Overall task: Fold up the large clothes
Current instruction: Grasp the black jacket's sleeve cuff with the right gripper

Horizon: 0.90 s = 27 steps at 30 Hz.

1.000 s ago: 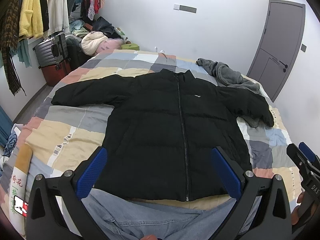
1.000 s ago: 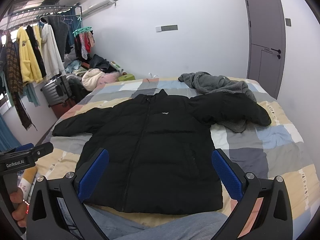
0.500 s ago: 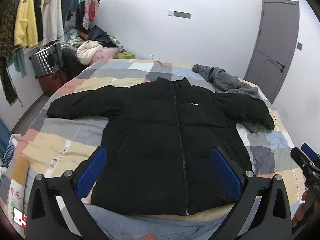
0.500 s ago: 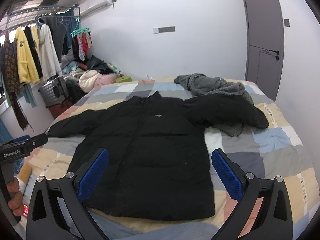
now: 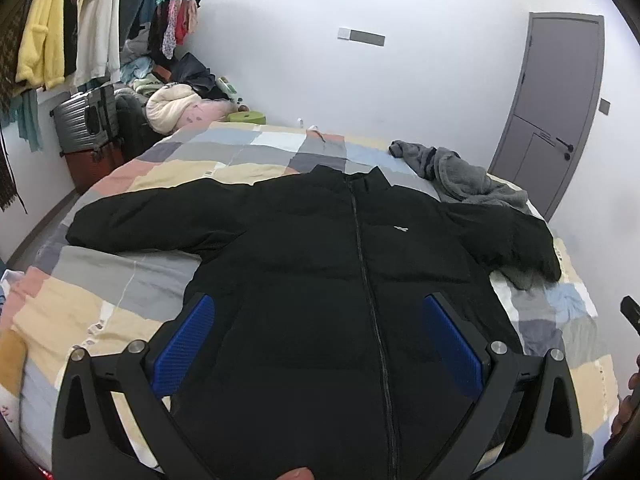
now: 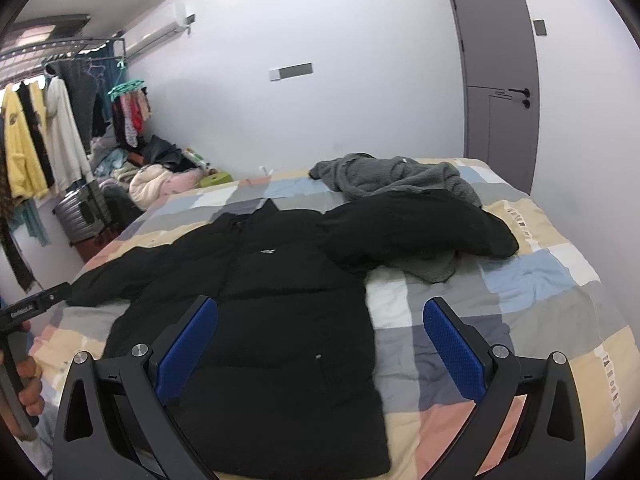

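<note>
bare checked bedspread (image 6: 500,304) right of black jacket (image 6: 280,320), grey fleece (image 6: 400,176) crowding its far sleeve

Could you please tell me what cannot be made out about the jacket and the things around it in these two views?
- Jacket hem: left wrist view, hidden behind the left gripper; partly behind the right gripper in the other view.
- Chest logo: too small to read.
- Grey garment: partly under the jacket's sleeve, shape unclear.
</note>
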Available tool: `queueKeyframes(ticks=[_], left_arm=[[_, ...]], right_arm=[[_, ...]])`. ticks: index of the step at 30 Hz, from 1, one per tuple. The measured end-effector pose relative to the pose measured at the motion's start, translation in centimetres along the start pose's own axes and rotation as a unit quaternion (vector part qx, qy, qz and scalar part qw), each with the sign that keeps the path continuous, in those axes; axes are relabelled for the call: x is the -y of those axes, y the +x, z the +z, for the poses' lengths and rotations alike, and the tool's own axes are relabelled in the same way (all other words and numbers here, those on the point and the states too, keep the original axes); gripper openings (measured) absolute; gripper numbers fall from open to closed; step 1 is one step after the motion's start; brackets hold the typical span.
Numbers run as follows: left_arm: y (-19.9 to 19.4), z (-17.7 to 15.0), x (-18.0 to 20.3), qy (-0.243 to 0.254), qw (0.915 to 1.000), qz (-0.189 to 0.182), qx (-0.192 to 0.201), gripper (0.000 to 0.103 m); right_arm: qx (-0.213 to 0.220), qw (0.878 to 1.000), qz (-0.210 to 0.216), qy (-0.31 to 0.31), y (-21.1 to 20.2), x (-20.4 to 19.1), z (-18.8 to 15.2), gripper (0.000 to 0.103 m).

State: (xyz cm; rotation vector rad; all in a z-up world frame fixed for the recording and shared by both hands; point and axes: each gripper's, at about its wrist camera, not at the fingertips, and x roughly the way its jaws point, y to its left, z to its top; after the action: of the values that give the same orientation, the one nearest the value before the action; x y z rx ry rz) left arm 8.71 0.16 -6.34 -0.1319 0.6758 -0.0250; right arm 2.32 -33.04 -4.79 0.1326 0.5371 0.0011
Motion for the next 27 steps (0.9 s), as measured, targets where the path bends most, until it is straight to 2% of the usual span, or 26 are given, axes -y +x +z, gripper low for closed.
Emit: queueKeyframes(ticks=[3, 8, 19, 25, 27], left_arm=[[1.8, -0.3, -0.3, 0.007, 0.9998, 0.013, -0.014, 0.103], [3.8, -0.7, -1.2, -0.001, 0.9997, 0.01, -0.023, 0.103], [6.5, -1.3, -1.1, 0.005, 0.9999, 0.001, -0.016, 0.103], [8.5, -1.4, -0.7, 0.006, 1.0, -0.006, -0.004, 0.103], [9.5, -1.5, -0.7, 0.001, 1.0, -0.006, -0.006, 0.103]], right_arm=[[0.005, 1.0, -0.002, -0.001, 1.2, 1.2, 0.6, 0.103], [0.025, 1.0, -0.013, 0.004, 3.5, 3.6, 2.0, 0.103], [0.025, 0.991, -0.013, 0.131, 12.4, 14.5, 4.4, 0.103], [0.004, 0.972, 0.011, 0.234, 18.0, 21.7, 3.6, 0.099], [-0.002, 0.958, 0.017, 0.285, 20.0, 24.6, 2.6, 0.098]])
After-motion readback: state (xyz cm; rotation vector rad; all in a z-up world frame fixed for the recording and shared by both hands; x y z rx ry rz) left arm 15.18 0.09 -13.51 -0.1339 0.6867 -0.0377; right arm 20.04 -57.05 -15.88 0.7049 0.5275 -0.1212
